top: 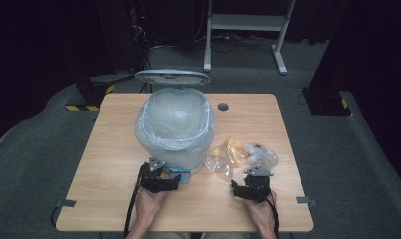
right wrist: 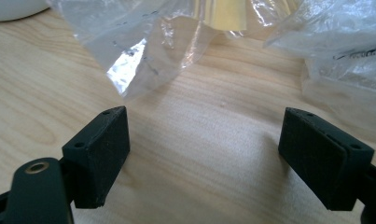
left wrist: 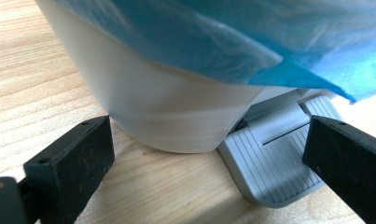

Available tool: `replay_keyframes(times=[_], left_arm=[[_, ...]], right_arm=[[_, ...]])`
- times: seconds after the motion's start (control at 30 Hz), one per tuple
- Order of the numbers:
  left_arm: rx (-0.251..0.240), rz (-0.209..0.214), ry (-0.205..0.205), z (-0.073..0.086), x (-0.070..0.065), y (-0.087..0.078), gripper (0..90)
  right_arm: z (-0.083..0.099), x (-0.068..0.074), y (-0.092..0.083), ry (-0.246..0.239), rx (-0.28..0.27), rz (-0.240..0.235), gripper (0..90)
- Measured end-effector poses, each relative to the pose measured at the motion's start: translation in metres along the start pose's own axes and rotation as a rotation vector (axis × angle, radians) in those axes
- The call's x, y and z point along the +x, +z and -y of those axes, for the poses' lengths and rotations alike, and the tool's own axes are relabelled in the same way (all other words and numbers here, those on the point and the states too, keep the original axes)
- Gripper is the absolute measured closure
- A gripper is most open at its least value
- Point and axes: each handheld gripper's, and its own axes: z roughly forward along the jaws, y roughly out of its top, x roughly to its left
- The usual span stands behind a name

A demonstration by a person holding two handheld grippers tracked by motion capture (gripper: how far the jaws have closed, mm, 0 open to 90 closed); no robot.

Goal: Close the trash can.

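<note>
A white pedal bin (top: 175,132) stood on the wooden table (top: 113,149), left of centre, lined with a pale plastic bag (top: 174,117) folded over its rim, and its lid (top: 172,76) stood raised at the far side. The left gripper (top: 169,175) lay on the table at the bin's near side, held by the person's left hand (top: 149,201). In the left gripper view its jaws stood spread wide, with the base of the bin and the grey foot pedal (left wrist: 269,161) between and just beyond them, touching neither.

To the right of the bin lay a heap of crumpled clear plastic wrappers (top: 242,153) with something yellow inside, perhaps food, though the high view was too soft to tell. The right gripper (top: 249,183) rested just near of that heap. In the right gripper view its jaws were apart over bare wood, and the nearest clear wrapper (right wrist: 148,51) lay a little beyond them, unpinched.
</note>
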Motion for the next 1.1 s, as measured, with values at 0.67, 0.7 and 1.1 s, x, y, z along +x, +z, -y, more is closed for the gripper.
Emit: replay_keyframes(times=[0.67,0.7,1.1], left_arm=[[0.009,0.014,-0.009,0.0,0.002,0.0,2.2],[0.009,0.014,-0.009,0.0,0.002,0.0,2.2],[0.002,0.015,-0.017,0.0,0.002,0.001,2.2]], right_arm=[[-0.002,0.014,-0.019,-0.022,-0.101,-0.103,21.4],[-0.004,0.014,-0.019,-0.025,-0.101,-0.108,21.4],[-0.035,0.012,-0.01,-0.036,-0.105,-0.101,20.9]])
